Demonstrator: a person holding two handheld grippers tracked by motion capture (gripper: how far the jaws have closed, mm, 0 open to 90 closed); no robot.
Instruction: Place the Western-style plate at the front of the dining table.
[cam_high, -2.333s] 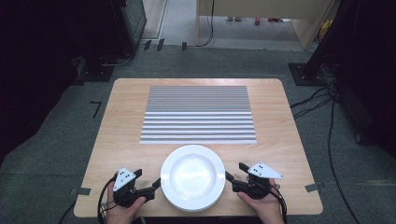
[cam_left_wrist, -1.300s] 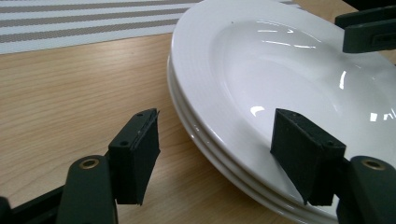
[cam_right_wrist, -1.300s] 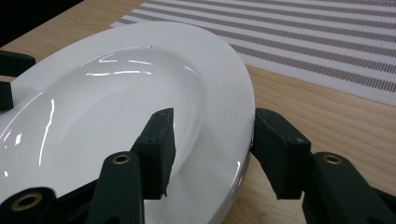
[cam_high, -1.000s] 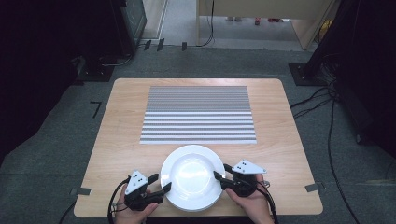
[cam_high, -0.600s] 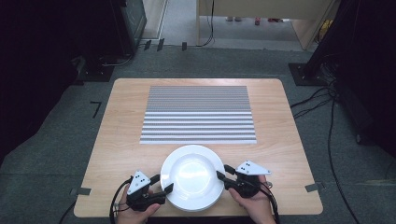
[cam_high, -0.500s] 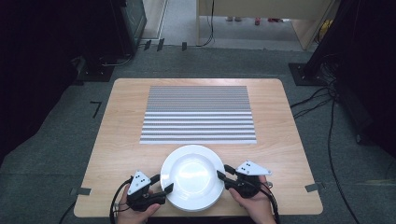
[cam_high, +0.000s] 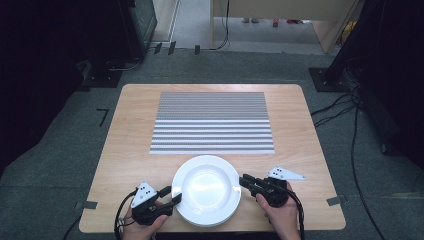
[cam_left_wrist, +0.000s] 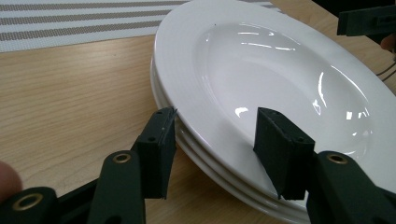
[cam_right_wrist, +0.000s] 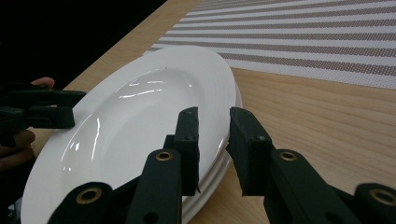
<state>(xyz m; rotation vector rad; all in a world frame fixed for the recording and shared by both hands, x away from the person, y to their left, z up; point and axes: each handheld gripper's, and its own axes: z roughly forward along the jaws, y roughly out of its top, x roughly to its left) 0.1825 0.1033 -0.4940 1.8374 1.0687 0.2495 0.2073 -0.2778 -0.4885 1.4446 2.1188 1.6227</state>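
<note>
Both tongs (cam_high: 173, 196) (cam_high: 245, 181) have just been closing, straddling the plate's (cam_high: 206, 190) opposite rims.

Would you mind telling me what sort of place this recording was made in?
Probably a lab or studio rather than a dining room: a lone wooden table on grey carpet, loose cables across the floor, and dark equipment stands.

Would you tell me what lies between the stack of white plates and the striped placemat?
Nothing: in the high view only a narrow strip of bare wooden table separates the plates from the placemat.
</note>
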